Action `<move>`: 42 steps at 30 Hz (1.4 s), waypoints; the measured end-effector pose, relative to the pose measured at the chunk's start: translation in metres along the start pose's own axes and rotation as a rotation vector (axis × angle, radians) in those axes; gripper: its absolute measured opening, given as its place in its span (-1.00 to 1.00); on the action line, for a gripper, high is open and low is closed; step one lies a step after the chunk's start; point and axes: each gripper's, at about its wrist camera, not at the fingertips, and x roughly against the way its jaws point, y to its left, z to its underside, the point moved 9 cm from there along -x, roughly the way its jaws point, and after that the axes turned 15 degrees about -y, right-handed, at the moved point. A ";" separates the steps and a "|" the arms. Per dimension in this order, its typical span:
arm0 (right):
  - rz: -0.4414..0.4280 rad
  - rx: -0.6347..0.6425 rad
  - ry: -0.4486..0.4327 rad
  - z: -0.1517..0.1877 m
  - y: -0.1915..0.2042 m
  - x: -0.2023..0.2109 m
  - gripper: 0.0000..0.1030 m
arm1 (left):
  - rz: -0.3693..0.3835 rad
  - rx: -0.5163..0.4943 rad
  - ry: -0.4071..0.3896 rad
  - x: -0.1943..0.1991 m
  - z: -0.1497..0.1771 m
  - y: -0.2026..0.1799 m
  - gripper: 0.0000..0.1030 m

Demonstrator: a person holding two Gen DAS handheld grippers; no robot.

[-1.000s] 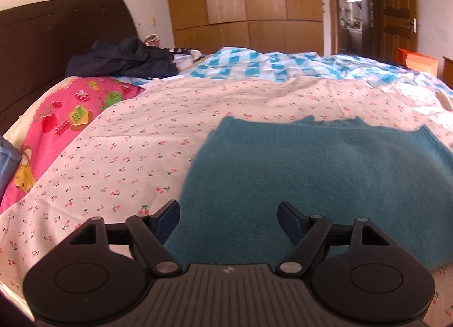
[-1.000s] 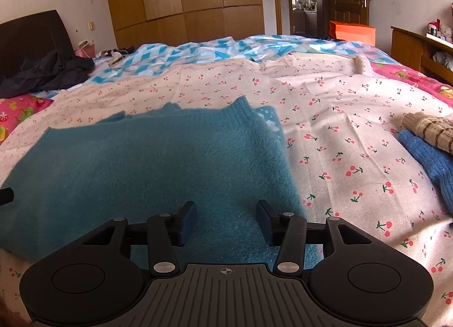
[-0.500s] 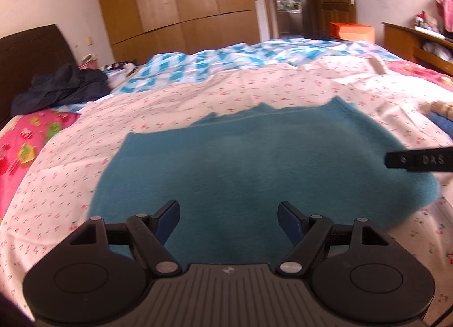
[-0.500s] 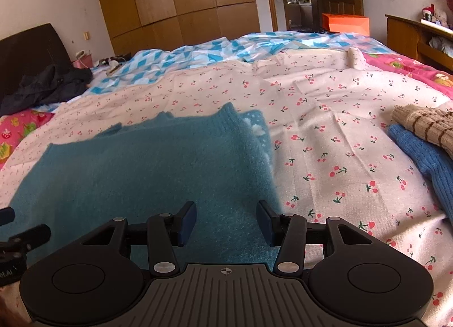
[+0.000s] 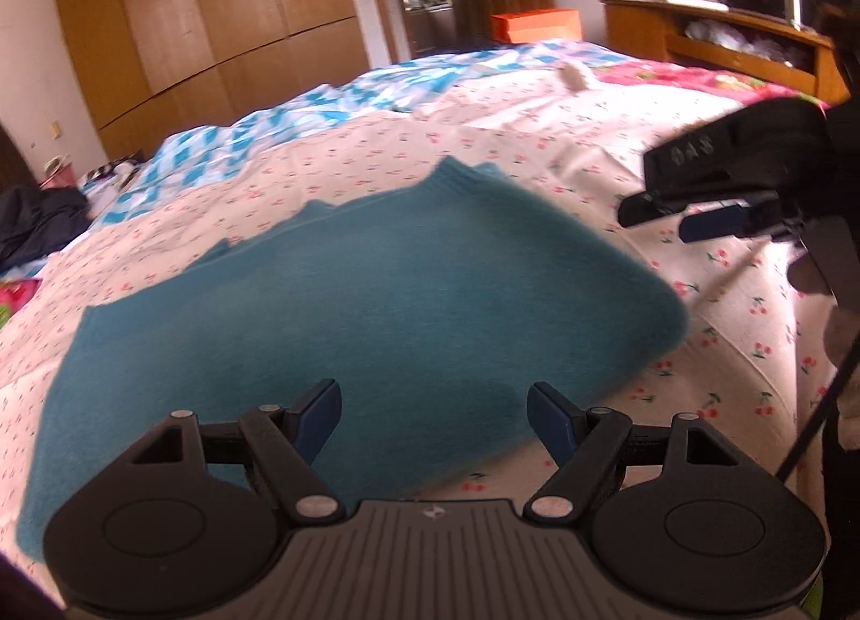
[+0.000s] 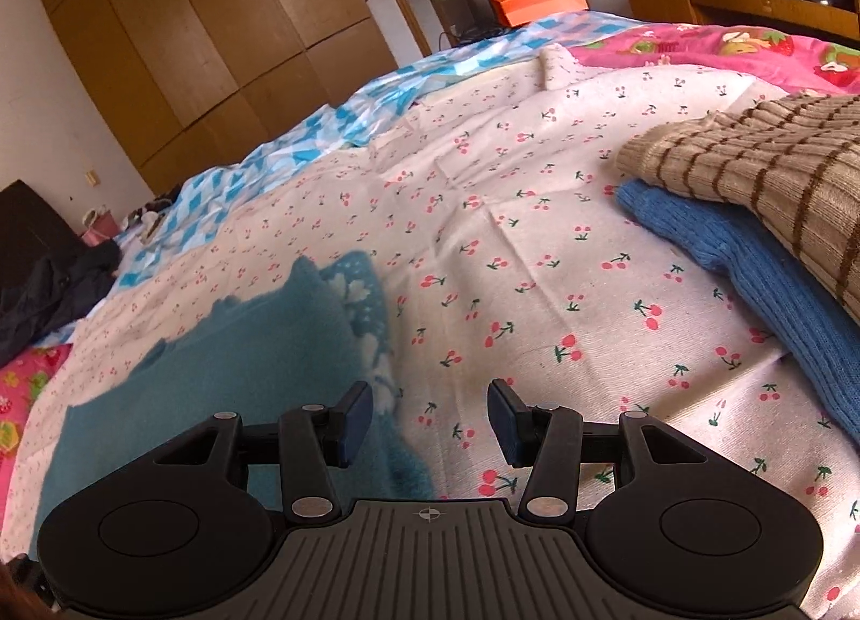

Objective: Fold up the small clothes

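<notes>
Teal garment (image 5: 349,308) ahead of the left gripper (image 5: 434,413): fuzzy matt knit, with a white patterned knit edge seen near the right gripper (image 6: 428,416). Bedsheet (image 6: 510,254): thin matt woven cloth, cherry-printed, lightly creased. Right of the right gripper, a ribbed tan striped knit (image 6: 763,174) is stacked on a coarse blue knit (image 6: 752,276). Gripper bodies: matt black plastic, ridged, with small metal pivot pins; pads (image 5: 320,413) smooth blue. Wardrobe (image 5: 204,13) beyond: smooth, satin-finished wood.

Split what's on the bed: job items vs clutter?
Job: teal sweater, spread flat; left gripper and right gripper, both open; folded striped tan knit on blue knit.
Clutter: dark clothes, orange box, pink quilt.
</notes>
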 end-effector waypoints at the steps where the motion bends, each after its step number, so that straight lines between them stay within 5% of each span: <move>1: -0.004 -0.014 0.003 0.000 -0.001 -0.001 -0.08 | 0.005 -0.017 -0.002 -0.002 0.000 -0.008 0.56; 7: 0.002 -0.065 0.009 0.000 -0.013 -0.002 -0.08 | 0.039 -0.142 -0.021 -0.015 0.004 -0.049 0.57; 14: 0.004 -0.108 0.022 0.001 -0.024 -0.007 -0.08 | -0.018 -0.324 -0.096 -0.032 0.003 -0.078 0.58; 23: -0.019 -0.176 0.027 0.001 -0.031 -0.010 -0.08 | -0.069 -0.404 -0.142 -0.064 -0.011 -0.090 0.59; 32: -0.035 -0.247 0.006 -0.005 -0.040 -0.009 -0.08 | 0.019 -0.328 -0.140 -0.053 -0.029 -0.077 -0.24; 35: -0.054 -0.253 0.007 -0.005 -0.037 -0.009 0.02 | 0.023 -0.241 -0.136 -0.047 -0.041 -0.063 -0.35; 42: -0.208 -0.336 0.058 -0.011 -0.013 -0.015 0.36 | 0.057 -0.299 -0.145 -0.041 -0.028 -0.074 -0.37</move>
